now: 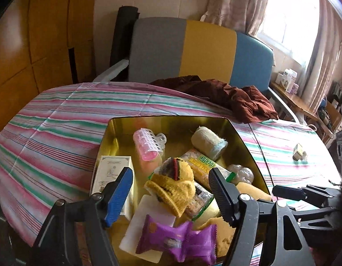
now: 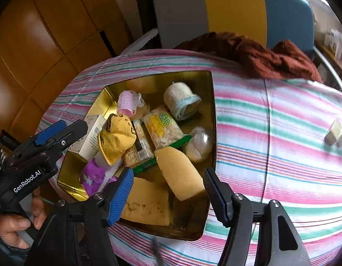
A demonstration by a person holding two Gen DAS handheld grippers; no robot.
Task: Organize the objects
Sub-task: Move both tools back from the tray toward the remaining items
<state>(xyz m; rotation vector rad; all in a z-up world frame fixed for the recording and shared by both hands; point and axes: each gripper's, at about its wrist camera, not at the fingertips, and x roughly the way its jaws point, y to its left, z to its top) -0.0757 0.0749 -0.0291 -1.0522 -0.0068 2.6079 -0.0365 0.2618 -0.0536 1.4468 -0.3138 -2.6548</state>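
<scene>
Gold tin (image 2: 211, 119) of clutter sits under 2 open claws.

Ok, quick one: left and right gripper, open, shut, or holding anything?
Left gripper: open, nothing held, above the tin.
Right gripper: open, nothing held, over the sponge.

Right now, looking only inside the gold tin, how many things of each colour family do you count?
Inside the gold tin:
Yellow or tan: 3, the knitted sock and two sponges
Pink or purple: 2, the hair roller and the snack packet
White or cream: 3, the cloth roll, the box, the white block
Green-trimmed snack packs: 2
Clear bag: 1
Total: 11
</scene>
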